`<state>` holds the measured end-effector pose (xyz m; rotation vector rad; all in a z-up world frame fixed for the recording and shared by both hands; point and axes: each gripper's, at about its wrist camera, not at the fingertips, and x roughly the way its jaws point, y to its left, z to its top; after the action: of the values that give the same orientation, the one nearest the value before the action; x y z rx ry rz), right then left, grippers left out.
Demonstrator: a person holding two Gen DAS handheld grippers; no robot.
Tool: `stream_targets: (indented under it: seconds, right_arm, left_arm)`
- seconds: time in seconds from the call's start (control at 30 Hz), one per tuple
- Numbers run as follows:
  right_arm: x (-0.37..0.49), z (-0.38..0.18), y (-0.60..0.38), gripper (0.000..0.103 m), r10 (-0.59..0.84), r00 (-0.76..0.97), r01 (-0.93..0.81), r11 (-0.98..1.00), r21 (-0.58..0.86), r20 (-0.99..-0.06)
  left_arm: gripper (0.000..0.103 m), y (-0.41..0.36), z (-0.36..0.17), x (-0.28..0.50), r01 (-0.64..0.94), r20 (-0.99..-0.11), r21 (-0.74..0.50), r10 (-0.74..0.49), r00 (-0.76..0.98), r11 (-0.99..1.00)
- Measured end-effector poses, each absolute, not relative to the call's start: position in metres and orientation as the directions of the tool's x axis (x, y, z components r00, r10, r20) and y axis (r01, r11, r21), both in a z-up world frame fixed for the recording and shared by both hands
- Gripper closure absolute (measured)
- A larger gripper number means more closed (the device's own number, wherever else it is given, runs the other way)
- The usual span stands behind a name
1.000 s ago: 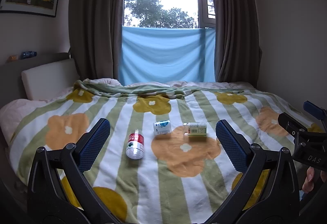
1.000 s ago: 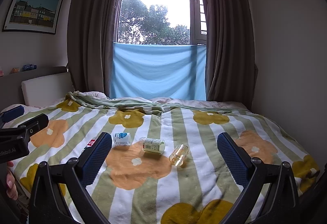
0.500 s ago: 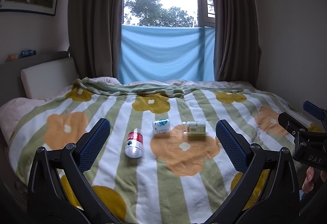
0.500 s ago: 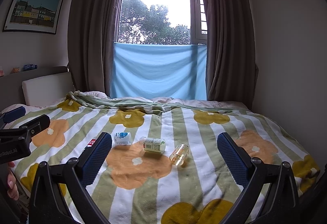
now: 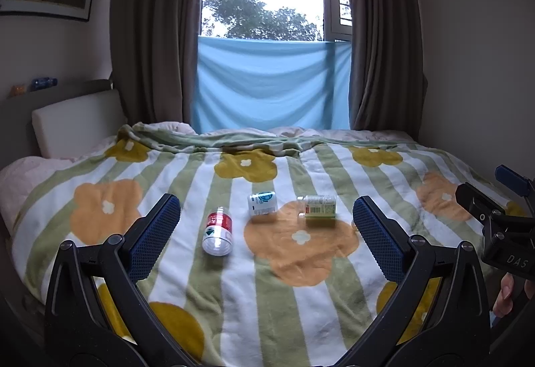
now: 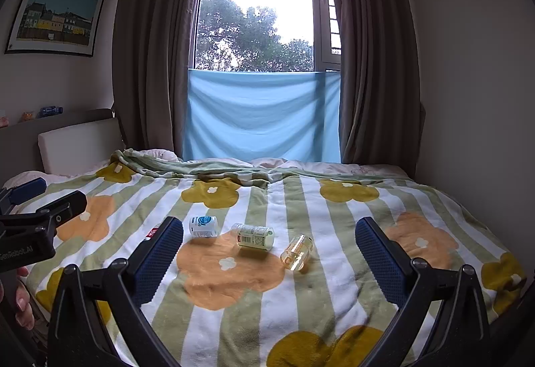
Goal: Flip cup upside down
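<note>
Both grippers spread wide over the blanket, nothing held.

My left gripper (image 5: 267, 226) and right gripper (image 6: 269, 246) gape empty above the flowered blanket (image 6: 301, 300). Beyond lies the clear cup (image 6: 297, 252), tipped on its side (right of the row), just past the green-labelled bottle (image 6: 254, 236), white bottle (image 6: 203, 226) and red-labelled bottle (image 5: 218, 231).
</note>
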<state>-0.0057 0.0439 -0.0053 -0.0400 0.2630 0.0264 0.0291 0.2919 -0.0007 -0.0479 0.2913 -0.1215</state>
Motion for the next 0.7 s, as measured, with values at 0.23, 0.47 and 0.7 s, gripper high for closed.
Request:
stream_targets:
  seconds: [0.23, 0.47, 0.7]
  right_arm:
    - [-0.006, -0.007, 0.047, 0.000, 0.028, 0.962, -0.038, 0.999, -0.031, -0.271]
    - [0.013, -0.016, 0.040, 0.000, 0.038, 0.951, -0.048, 0.999, -0.025, -0.306]
    - [0.040, -0.035, 0.028, 0.000, 0.036, 0.933, -0.045, 0.999, -0.018, -0.358]
  left_arm:
    - [0.000, 0.296, -0.005, 0.043, 0.109, -0.314, -0.076, -0.128, 0.941, 0.991]
    - [0.000, 0.299, -0.013, 0.084, 0.167, -0.358, -0.043, -0.172, 0.918, 0.985]
    - [0.000, 0.286, -0.044, 0.196, 0.358, -0.505, 0.104, -0.261, 0.823, 0.928]
